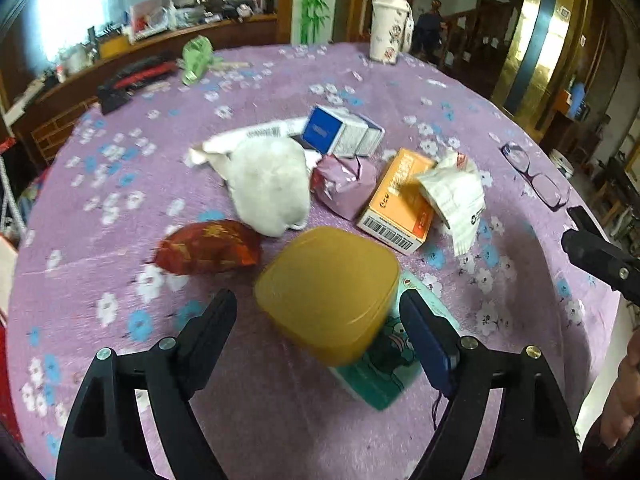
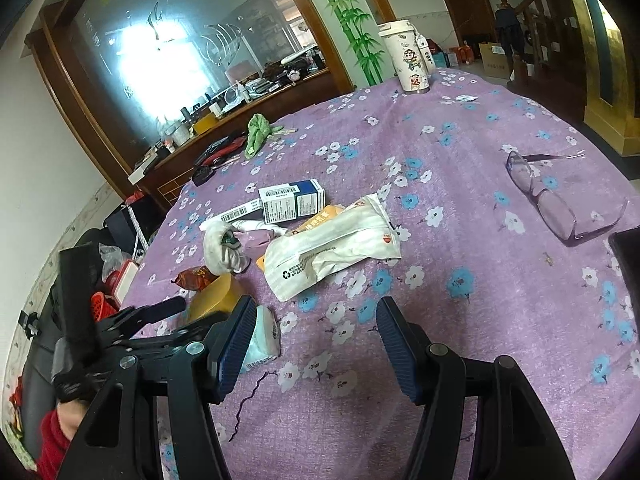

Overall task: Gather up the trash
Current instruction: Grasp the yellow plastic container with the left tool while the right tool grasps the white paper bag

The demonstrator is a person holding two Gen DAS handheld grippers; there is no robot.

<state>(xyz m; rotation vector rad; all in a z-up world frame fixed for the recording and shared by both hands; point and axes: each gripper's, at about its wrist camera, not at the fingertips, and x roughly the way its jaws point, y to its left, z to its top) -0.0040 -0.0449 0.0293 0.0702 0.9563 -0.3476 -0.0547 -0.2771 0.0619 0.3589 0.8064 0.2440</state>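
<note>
A heap of trash lies on the purple flowered tablecloth [image 1: 120, 208]: a yellow plastic lid [image 1: 328, 292] resting on a teal tissue pack [image 1: 384, 368], a red snack wrapper [image 1: 208, 246], a white crumpled wad [image 1: 268, 186], a purple packet [image 1: 344, 186], an orange box [image 1: 400, 200], a white paper bag [image 1: 456, 196] and a blue-white box [image 1: 340, 130]. My left gripper [image 1: 318, 316] is open, its fingers on either side of the yellow lid. My right gripper [image 2: 316, 340] is open and empty, over bare cloth just in front of the white paper bag [image 2: 332, 244].
Purple-framed glasses [image 2: 552, 200] lie at the right. A white cartoon tumbler [image 2: 406, 56] stands at the far edge. A green cloth [image 2: 258, 130] and dark items [image 2: 220, 152] lie far left. The table edge drops off at the left and right.
</note>
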